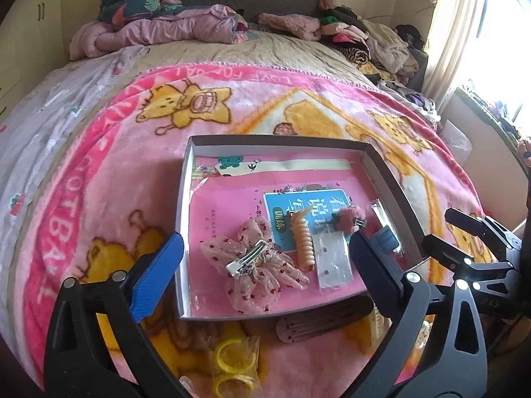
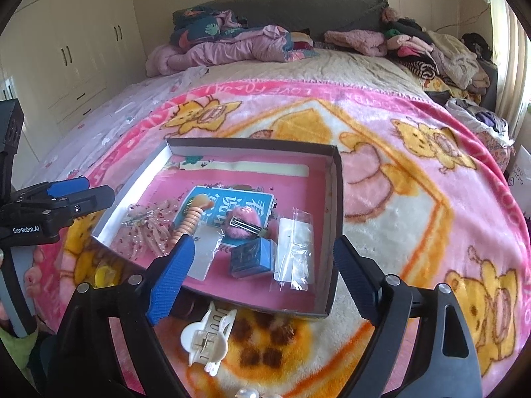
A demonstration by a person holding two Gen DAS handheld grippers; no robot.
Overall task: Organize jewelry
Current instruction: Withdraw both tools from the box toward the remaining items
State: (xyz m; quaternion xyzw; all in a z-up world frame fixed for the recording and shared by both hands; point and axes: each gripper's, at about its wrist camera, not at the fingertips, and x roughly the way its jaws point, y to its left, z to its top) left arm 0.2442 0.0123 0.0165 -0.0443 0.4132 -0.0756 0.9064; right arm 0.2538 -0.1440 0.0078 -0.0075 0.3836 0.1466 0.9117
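A shallow cardboard box (image 1: 186, 179) (image 2: 338, 199) with a pink lining lies on the bed. In it are a pink bow clip (image 1: 262, 272) (image 2: 146, 225), an orange spiral hair tie (image 1: 302, 235) (image 2: 192, 219), a pink fuzzy clip (image 1: 348, 219) (image 2: 244, 222), a blue square item (image 2: 249, 258) and clear plastic bags (image 1: 332, 258) (image 2: 295, 248). My left gripper (image 1: 262, 265) is open and empty over the box's near edge. My right gripper (image 2: 262, 272) is open and empty over the box's near right corner. A white claw clip (image 2: 209, 338), a brown comb clip (image 1: 318, 318) and bagged yellow rings (image 1: 232, 364) lie outside the box.
The bed is covered by a pink cartoon blanket (image 1: 232, 99) (image 2: 431, 199). Piled quilts and clothes (image 1: 166, 23) (image 2: 431, 53) lie at the far end. Wardrobes (image 2: 83, 43) stand at the left, a window with a curtain (image 1: 464, 16) at the right.
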